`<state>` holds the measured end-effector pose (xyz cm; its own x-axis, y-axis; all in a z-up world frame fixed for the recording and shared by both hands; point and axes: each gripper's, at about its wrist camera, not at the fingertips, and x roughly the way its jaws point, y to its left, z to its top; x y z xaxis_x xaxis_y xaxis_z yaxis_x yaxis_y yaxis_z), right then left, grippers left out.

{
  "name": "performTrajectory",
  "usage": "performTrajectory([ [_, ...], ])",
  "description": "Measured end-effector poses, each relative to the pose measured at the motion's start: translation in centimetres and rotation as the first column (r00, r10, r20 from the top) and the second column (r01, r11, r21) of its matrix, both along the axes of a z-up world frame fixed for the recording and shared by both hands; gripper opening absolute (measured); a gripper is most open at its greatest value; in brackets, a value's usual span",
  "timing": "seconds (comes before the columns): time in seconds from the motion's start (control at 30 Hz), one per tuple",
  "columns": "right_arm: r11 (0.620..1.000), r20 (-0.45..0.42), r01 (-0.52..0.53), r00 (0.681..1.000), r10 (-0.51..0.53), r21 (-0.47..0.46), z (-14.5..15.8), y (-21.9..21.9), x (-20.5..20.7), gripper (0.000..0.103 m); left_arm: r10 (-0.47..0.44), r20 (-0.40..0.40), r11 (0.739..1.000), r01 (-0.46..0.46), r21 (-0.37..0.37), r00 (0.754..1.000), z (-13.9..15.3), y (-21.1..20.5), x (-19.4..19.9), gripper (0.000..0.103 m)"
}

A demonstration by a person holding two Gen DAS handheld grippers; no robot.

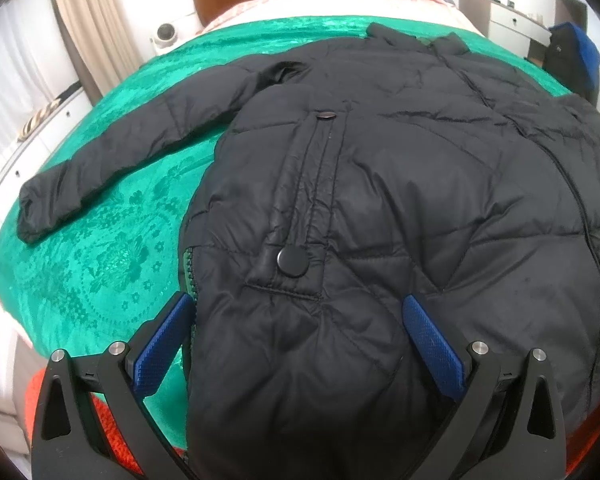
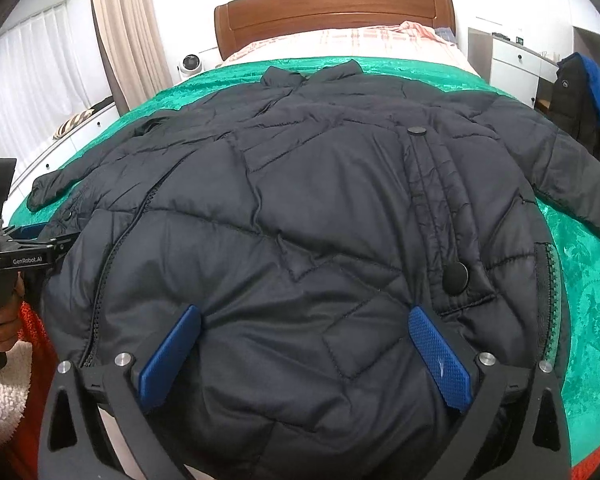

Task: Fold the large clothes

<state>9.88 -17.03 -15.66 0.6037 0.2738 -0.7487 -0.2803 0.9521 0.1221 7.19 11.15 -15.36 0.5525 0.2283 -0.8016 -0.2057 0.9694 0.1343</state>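
A black jacket (image 1: 380, 200) is lying flat on the green-covered bed (image 1: 100, 272), hem nearest both tongs, left (image 1: 300, 316) and right (image 2: 306, 328), gaping and gripping nothing. Slippery padding is likely risking a shallow pinch sliding free mid-fold.

One piece of lettering can be read. In the right wrist view, "GenRobot.AI" is printed in white on the black body of the left gripper (image 2: 24, 258), which is seen at the left edge of the frame, beside the hem of the black jacket (image 2: 300, 220). A small round white emblem is carried on the dark garment (image 2: 572, 100) hung at the right side of the room, but its wording is too small to be made out. No text is found in the left wrist view, and no numbers or signs are shown elsewhere.
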Motion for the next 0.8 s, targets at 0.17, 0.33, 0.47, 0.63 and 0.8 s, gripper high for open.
performTrajectory([
  [0.17, 1.0, 0.0, 0.001, 1.0, -0.001, -0.002, 0.06, 0.02, 0.0, 0.103, -0.017, -0.014, 1.0, 0.017, 0.0, 1.0, -0.09, 0.05, -0.04, 0.103],
  [0.33, 1.0, -0.001, 0.005, 1.0, -0.005, -0.006, -0.09, 0.05, 0.15, 0.103, -0.021, -0.019, 1.0, 0.021, -0.005, 1.0, -0.17, 0.17, 0.0, 0.103],
  [0.47, 1.0, 0.001, 0.006, 1.0, -0.006, -0.009, -0.18, 0.13, 0.18, 0.103, -0.022, -0.022, 1.0, 0.021, -0.01, 1.0, -0.21, 0.29, 0.03, 0.103],
  [0.63, 1.0, 0.0, 0.009, 1.0, -0.009, -0.01, -0.21, 0.17, 0.21, 0.103, -0.02, -0.027, 1.0, 0.02, -0.02, 0.999, -0.26, 0.39, 0.04, 0.103],
  [0.8, 0.999, -0.026, 0.033, 0.999, -0.034, -0.005, -0.14, 0.16, 0.35, 0.103, -0.01, -0.036, 0.998, 0.008, -0.059, 0.999, -0.33, 0.88, 0.1, 0.103],
])
